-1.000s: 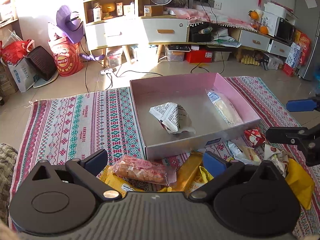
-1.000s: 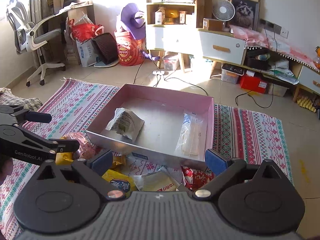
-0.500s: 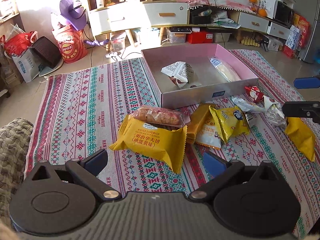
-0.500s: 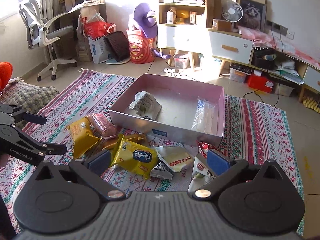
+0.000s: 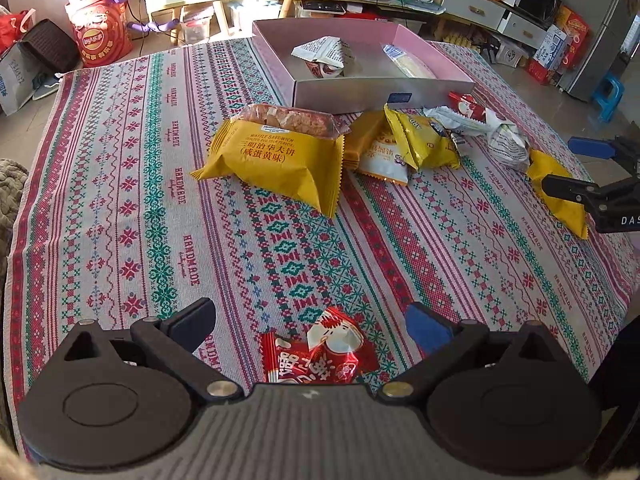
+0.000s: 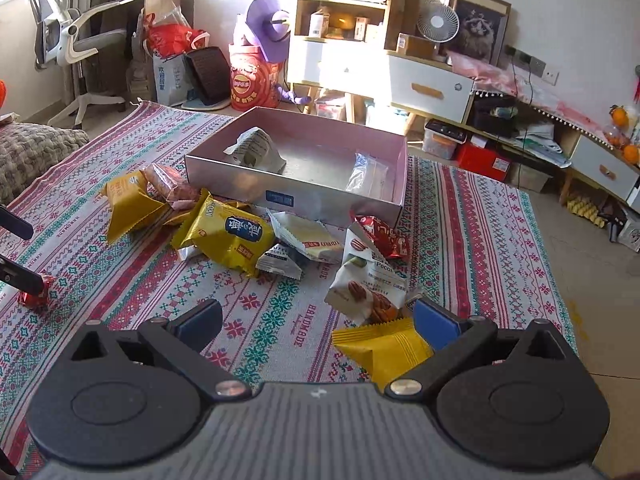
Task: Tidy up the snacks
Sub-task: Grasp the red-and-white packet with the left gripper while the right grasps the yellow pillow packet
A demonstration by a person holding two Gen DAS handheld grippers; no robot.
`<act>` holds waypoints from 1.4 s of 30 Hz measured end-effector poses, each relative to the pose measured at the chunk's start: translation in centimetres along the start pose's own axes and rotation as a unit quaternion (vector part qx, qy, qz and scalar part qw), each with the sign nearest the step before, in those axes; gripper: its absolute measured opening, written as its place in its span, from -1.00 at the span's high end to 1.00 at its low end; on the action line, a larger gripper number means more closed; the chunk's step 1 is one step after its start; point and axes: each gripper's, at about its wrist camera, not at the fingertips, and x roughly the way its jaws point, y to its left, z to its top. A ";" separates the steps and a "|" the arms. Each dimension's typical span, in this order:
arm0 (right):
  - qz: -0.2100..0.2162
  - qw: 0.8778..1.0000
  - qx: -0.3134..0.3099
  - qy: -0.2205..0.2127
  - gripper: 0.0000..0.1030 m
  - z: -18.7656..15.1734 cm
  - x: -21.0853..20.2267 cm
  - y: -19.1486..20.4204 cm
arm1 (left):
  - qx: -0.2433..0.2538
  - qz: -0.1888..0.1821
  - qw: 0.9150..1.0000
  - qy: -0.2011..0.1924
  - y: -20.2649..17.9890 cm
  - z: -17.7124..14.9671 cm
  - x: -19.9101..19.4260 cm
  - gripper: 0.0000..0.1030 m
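A pink box sits at the far side of the patterned rug. It holds a white printed packet and a clear long packet. Several loose snacks lie in front of it, among them a large yellow waffle packet. My left gripper is open low over the rug, with a red packet lying between its fingers, untouched. My right gripper is open too; a small yellow packet lies by its right finger, behind it a pecan packet.
The rug spreads wide to the left of the snacks. A grey knitted cushion borders its left edge. Shelves, drawers, a red chips tub and an office chair stand on the floor beyond the box.
Both grippers have drawn back from the box toward the rug's near side. The red packet has come into view between my left fingers, the small yellow packet by my right finger.
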 end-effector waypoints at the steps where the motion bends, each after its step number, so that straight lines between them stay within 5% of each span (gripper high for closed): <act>1: -0.005 1.000 0.004 0.000 -0.97 -0.4 0.0 -0.1 | 0.004 -0.003 1.000 0.009 -0.1 -0.3 0.2 -1.00; 12: -0.056 0.998 -0.008 0.031 -0.92 -2.8 2.5 -1.3 | 0.018 0.002 0.999 0.051 -0.3 -1.4 1.8 -0.85; 21: -0.053 0.997 -0.004 0.054 -0.82 -3.5 3.6 -1.7 | 0.035 0.031 0.998 0.048 -0.9 -1.3 2.5 -0.63; 32: 0.002 0.998 0.020 0.060 0.19 -3.1 3.4 -1.7 | 0.025 0.040 0.999 0.021 -0.7 -0.6 2.2 0.08; 42: 0.021 0.998 0.013 0.062 0.28 -2.5 3.1 -0.7 | 0.028 0.034 0.999 0.005 -1.3 -0.2 2.4 0.10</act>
